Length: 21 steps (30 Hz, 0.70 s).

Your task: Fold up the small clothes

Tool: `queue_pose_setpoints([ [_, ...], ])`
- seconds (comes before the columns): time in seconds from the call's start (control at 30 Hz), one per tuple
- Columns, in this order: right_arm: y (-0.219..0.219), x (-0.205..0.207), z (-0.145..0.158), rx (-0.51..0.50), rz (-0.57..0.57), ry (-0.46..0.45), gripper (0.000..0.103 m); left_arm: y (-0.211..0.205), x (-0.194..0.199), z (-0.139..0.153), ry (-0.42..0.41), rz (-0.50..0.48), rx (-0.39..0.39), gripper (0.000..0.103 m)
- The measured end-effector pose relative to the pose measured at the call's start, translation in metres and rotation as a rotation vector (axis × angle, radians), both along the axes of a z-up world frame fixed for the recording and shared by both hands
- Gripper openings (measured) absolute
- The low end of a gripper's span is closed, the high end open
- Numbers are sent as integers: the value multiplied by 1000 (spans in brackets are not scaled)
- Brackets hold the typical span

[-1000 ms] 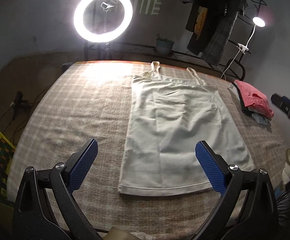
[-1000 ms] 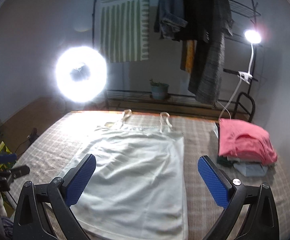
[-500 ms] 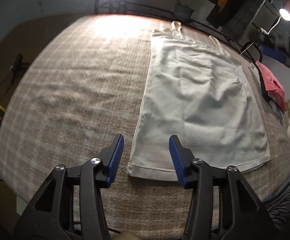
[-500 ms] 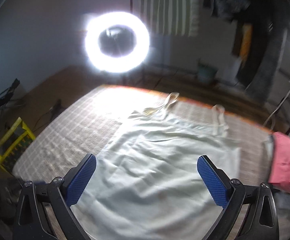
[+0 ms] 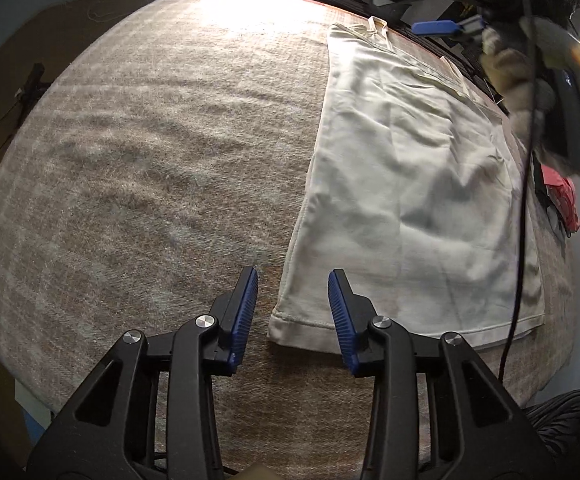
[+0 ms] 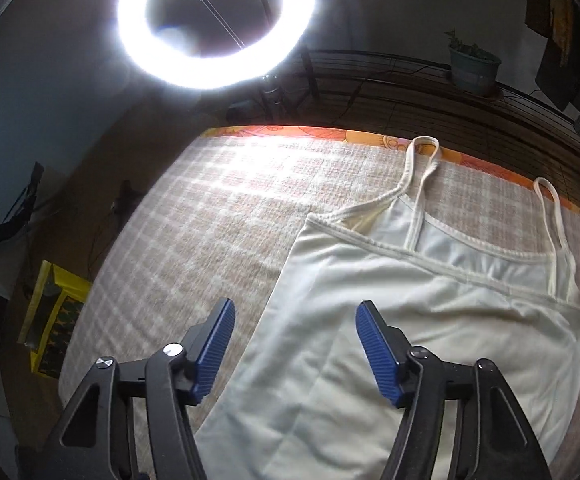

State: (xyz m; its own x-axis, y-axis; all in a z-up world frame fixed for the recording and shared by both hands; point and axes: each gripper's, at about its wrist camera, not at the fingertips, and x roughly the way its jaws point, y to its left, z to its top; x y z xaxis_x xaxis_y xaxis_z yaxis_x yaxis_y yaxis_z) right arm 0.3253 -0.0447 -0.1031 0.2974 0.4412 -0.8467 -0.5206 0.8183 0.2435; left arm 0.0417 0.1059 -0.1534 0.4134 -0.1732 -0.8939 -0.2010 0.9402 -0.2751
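Note:
A cream strappy top (image 5: 410, 184) lies flat on the checked blanket (image 5: 149, 152), straps at the far end. My left gripper (image 5: 293, 280) is open, its blue pads on either side of the top's near left hem corner, just above it. My right gripper (image 6: 294, 316) is open and hovers over the top's (image 6: 390, 320) left edge, below the upper left corner and its straps (image 6: 422, 168). The right gripper also shows at the top right of the left wrist view (image 5: 438, 28).
A bright ring light (image 6: 217, 20) stands beyond the far edge of the bed. A folded pink garment (image 5: 566, 200) lies at the right edge. A plant pot (image 6: 474, 68) sits on a rack behind. A yellow box (image 6: 53, 320) is on the floor at left.
Both grippers have come down and forward over the top's left edge and narrowed their opening. The left one now straddles the hem corner; the right one has moved toward the strap end.

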Motion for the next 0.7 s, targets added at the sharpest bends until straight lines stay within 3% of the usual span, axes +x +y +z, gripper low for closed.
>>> queue_pose_setpoints([
  [0.17,28,24,-18,-27,5,37,55,2,2,-11,26,6,-47,34],
  [0.27,49,34,-31,-75,19,39,55,0,3,-10,16,1,-29,34],
  [0.53,80,58,-62,-226,2,35,47,-2,4,-12,9,7,-3,11],
  [0.7,84,69,-69,-269,-2,26,37,-4,6,-12,-4,-13,4,3],
])
